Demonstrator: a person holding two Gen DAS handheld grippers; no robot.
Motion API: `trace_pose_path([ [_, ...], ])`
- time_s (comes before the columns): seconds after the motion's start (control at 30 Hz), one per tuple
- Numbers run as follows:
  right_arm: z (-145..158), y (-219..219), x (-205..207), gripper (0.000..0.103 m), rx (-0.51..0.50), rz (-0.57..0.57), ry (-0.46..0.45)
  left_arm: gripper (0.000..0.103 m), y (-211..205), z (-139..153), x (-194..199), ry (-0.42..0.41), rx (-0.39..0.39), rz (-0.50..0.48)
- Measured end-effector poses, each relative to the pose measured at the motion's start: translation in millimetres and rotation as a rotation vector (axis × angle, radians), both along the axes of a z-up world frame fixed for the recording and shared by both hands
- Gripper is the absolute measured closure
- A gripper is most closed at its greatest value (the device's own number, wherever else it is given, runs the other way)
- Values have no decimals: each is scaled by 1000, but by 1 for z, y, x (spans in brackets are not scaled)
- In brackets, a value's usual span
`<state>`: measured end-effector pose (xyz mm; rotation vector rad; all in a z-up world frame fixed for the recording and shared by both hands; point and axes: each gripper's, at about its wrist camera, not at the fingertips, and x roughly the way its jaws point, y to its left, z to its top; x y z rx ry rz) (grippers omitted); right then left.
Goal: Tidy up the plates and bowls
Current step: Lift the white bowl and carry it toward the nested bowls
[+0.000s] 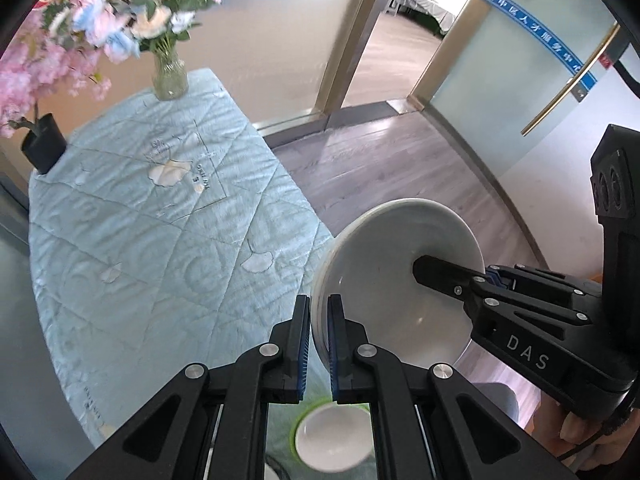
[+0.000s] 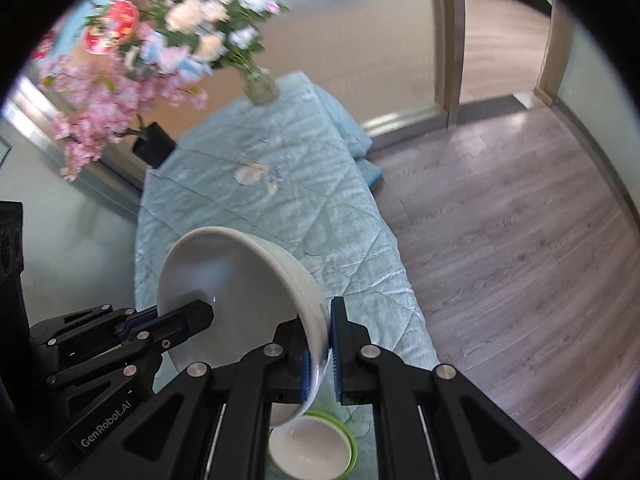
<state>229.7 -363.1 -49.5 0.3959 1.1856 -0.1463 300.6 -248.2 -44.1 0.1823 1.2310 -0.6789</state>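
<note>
The job looks midway: a white bowl (image 1: 394, 280) is held tilted in the air above the quilt-covered worktop (image 1: 160, 240), over a green-rimmed bowl (image 2: 312, 448) resting below, not yet stacked. The left gripper (image 1: 319, 344) and right gripper (image 2: 318, 354) each have their jaws nearly together, clamped on opposite sides of its rim

big bowl (image 1: 396, 280) held tilted above table (image 1: 132, 264), left gripper (image 1: 319, 344) on one rim side, right gripper (image 2: 320, 354) on opposite. small bowl (image 1: 332, 438) on table below it. vase (image 1: 170, 76) & pot (image 1: 43, 148) at table's far end.
</note>
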Motion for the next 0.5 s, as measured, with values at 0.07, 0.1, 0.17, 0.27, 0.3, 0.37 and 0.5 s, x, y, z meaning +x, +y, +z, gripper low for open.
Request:
trace_pose_path([
  [0.07, 16, 14, -14, 96, -3, 19, -27, 98, 14, 18, -19, -25, 5, 5],
  [0.1, 20, 19, -18, 96, -4, 27, -34, 98, 21, 26, -28, -34, 9, 13],
  [0.17, 29, 34, -33, 95, 2, 53, -50, 98, 36, 40, -48, -53, 20, 27],
  [0.27, 37, 51, -52, 95, 12, 88, -60, 98, 57, 52, -77, -57, 25, 41],
  [0.3, 39, 56, -57, 95, 10, 99, -61, 98, 63, 53, -87, -58, 28, 41],
  [0.37, 41, 66, -71, 95, 5, 116, -58, 98, 76, 50, -106, -55, 23, 44],
  [0.5, 32, 85, -97, 94, 8, 165, -27, 98, 101, 36, -146, -25, 15, 77],
])
